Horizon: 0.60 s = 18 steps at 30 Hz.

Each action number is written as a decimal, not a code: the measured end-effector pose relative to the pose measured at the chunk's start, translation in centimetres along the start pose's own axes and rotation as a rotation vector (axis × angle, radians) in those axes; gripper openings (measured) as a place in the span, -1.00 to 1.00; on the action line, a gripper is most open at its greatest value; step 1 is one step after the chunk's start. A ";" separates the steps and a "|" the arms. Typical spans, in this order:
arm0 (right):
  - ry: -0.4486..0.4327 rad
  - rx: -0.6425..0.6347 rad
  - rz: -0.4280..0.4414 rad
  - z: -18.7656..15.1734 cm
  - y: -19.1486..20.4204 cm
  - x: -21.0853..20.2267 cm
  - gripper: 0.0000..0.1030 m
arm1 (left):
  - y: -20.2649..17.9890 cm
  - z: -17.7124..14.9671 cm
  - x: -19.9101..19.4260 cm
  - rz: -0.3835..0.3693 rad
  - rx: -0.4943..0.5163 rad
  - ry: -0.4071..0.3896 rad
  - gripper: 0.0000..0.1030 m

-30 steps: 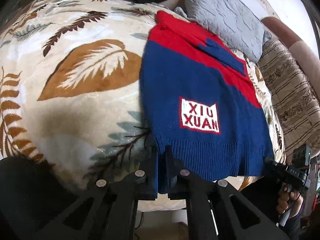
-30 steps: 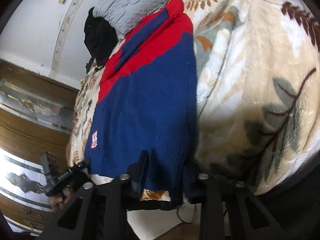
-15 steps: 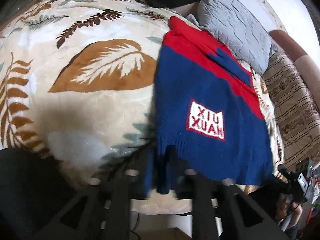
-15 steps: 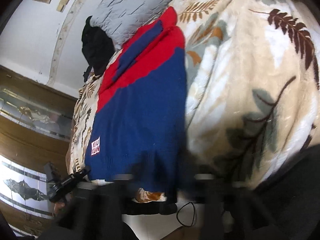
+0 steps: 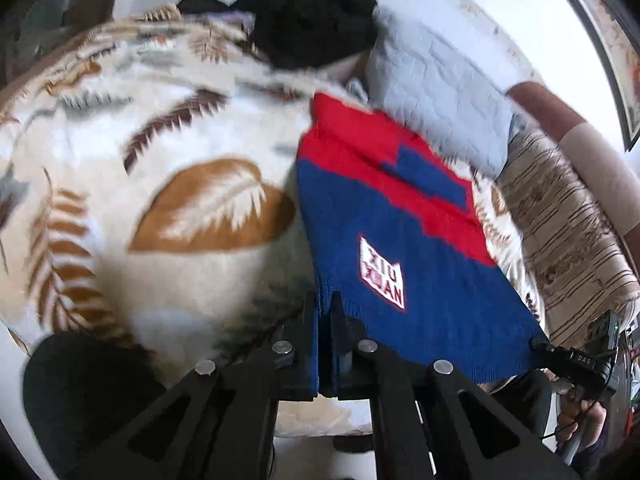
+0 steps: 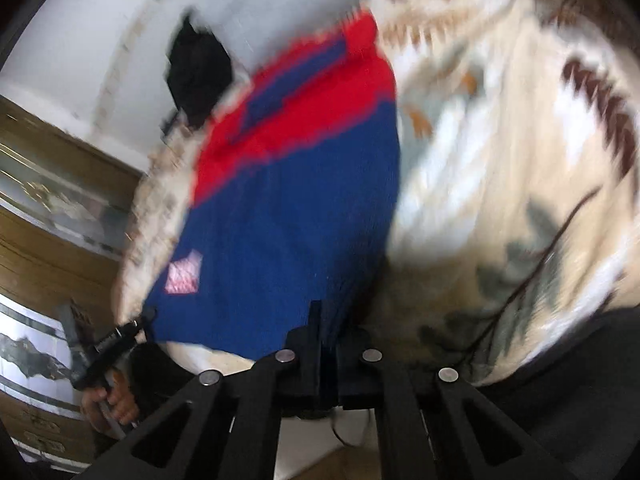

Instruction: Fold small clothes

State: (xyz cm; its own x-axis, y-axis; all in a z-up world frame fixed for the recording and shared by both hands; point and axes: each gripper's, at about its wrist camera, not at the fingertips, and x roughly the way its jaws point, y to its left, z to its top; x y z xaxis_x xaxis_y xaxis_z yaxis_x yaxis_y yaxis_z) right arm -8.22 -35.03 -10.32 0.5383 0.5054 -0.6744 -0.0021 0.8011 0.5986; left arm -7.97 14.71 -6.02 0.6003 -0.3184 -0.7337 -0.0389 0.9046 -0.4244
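A: What is seen of the garment, and where is it?

B: A small knitted sweater (image 5: 404,248) is spread on a leaf-patterned blanket (image 5: 168,184). Its lower part is blue, its upper part red with a blue patch, and a white label with red letters (image 5: 382,274) is stitched on the blue. The hem is turned toward both cameras and raised off the blanket edge.

A: How is the hem held?

B: One hem corner is pinched by the left gripper (image 5: 325,312); its fingers are pressed together with blue knit between them. The other corner is pinched the same way by the right gripper (image 6: 320,320), blue cloth being caught in the narrow slot between its fingers. In the right wrist view the sweater (image 6: 296,200) is blurred, and the left gripper is seen at the far corner, gripped by a hand (image 6: 114,400).

A: And what is seen around it?

B: Beyond the red collar a grey quilted pillow (image 5: 440,92) is seen, touching or just behind the sweater's top edge. A black bundle of cloth (image 5: 312,20) is laid beside the pillow. A striped beige cover (image 5: 560,216) is seen along the sweater's far side. A wood-panelled wall (image 6: 52,216) is visible in the right wrist view.
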 end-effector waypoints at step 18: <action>0.089 0.120 0.012 -1.2 -3.8 3.6 -0.90 | 2.3 -1.2 3.8 0.041 -0.081 0.112 -0.92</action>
State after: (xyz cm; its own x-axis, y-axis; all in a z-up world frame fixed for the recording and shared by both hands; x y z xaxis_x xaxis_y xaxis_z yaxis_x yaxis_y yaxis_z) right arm -7.27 -35.90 -15.50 0.4616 0.5452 -0.6998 0.0958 0.7536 0.6503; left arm -6.73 15.23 -10.44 0.5045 -0.3155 -0.8037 -0.1287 0.8930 -0.4313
